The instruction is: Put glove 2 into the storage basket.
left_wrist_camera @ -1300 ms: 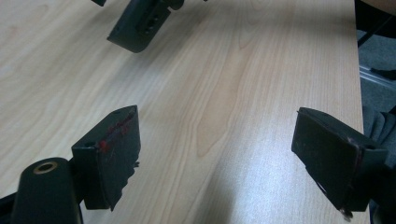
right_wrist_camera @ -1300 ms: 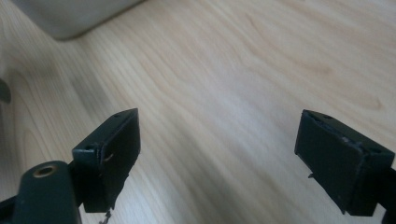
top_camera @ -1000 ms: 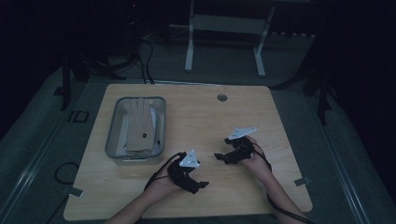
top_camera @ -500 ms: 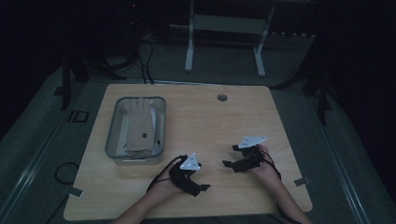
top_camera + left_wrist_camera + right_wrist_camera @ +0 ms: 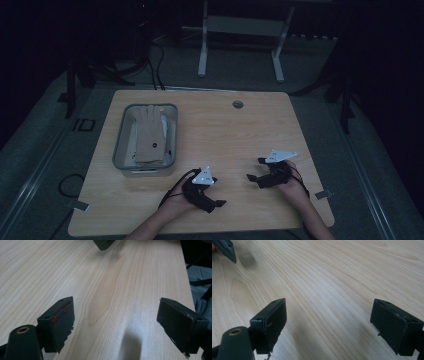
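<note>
1. Dim surroundings frame a light wooden table (image 5: 235,145) in the high view, with dark floor, cables and a white stand beyond its far edge. A grey tray (image 5: 120,150) sits on the table's left part and holds a beige glove (image 5: 150,132) laid flat along it. Both hands rest near the front edge: the left gripper (image 5: 215,202) lies just right of the tray's near corner, the right gripper (image 5: 254,178) sits further right, pointing toward the table's middle. The two are near each other but apart. A small round grommet (image 5: 238,104) is set in the far part of the tabletop.

2. Left gripper view: the left gripper (image 5: 115,322) has its jaws spread wide, with bare wood grain between them and nothing gripped. Red marks show on the left jaw's pad. A dark part of the other gripper (image 5: 103,243) enters at the top edge.

3. Right gripper view: the right gripper (image 5: 328,322) likewise stands wide open over bare tabletop, holding nothing. A dark jaw of the other gripper (image 5: 225,248) shows at the upper left corner.
</note>
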`<state>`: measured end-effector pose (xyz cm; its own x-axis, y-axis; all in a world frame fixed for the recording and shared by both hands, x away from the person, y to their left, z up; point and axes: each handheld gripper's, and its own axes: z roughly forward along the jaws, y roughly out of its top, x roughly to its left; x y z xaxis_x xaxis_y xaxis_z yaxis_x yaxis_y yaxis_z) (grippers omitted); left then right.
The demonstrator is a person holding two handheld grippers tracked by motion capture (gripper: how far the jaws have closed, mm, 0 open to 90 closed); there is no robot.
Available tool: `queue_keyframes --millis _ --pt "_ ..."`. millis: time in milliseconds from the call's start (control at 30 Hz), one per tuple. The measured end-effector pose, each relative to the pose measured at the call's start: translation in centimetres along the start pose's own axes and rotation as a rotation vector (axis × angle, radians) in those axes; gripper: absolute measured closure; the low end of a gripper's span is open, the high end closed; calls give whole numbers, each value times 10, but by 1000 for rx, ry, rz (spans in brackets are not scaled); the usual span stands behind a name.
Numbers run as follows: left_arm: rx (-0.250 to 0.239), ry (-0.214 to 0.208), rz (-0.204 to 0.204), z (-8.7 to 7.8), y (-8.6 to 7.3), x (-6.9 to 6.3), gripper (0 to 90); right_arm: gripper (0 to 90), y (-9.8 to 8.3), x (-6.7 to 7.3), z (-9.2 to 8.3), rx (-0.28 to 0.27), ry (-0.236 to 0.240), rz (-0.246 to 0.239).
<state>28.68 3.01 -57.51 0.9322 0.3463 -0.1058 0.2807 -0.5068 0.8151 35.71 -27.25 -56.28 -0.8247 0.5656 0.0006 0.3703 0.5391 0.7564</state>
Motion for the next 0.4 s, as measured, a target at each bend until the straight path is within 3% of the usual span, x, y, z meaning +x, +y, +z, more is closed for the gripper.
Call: queue_keyframes --millis 100,400 --pt "-8 -3 3 0 0 -1 150 136 1 1 0 -11 -3 -26" --pt "-11 -12 -7 -1 -1 1 150 135 0 -1 2 -3 -14 -26"
